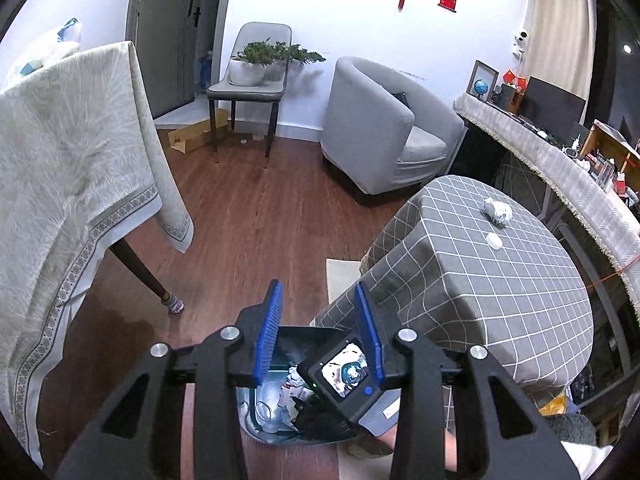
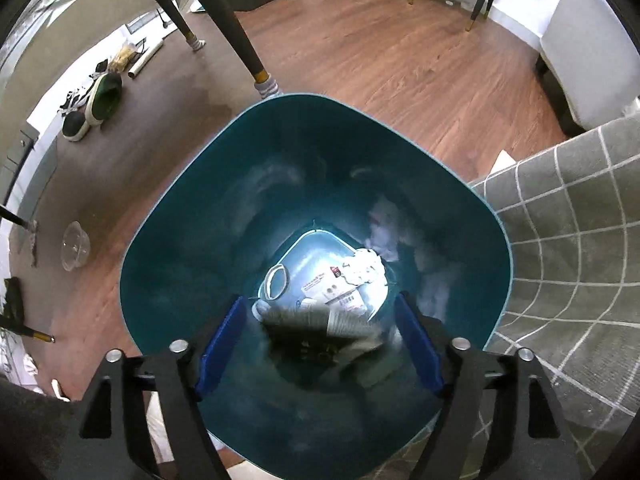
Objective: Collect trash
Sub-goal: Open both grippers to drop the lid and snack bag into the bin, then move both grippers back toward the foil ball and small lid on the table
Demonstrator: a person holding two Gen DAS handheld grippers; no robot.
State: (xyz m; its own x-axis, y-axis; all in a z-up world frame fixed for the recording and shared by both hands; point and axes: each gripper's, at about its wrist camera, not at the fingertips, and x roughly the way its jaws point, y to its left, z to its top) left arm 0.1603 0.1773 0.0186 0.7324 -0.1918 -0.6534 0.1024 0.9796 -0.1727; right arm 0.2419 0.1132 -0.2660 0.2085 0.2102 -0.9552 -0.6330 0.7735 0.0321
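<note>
Right claw (image 2: 320, 340) points down into teal bin (image 2: 168, 280), jaws wide, gripping nothing; blurred paper wrapper (image 2: 316, 320) between them; crumpled papers (image 2: 352, 280) on bin bottom; checked cloth at right

The left wrist view looks forward and downward across the room, over the teal bin (image 1: 316, 336) and the checked-cloth surface (image 1: 500, 280). The right wrist view faces steeply down, close above the same bin (image 2: 180, 216), with the surface (image 2: 568, 240) at its right.

Teal bin (image 2: 224, 208) upright; perhaps paper scraps (image 2: 348, 280) inside
</note>
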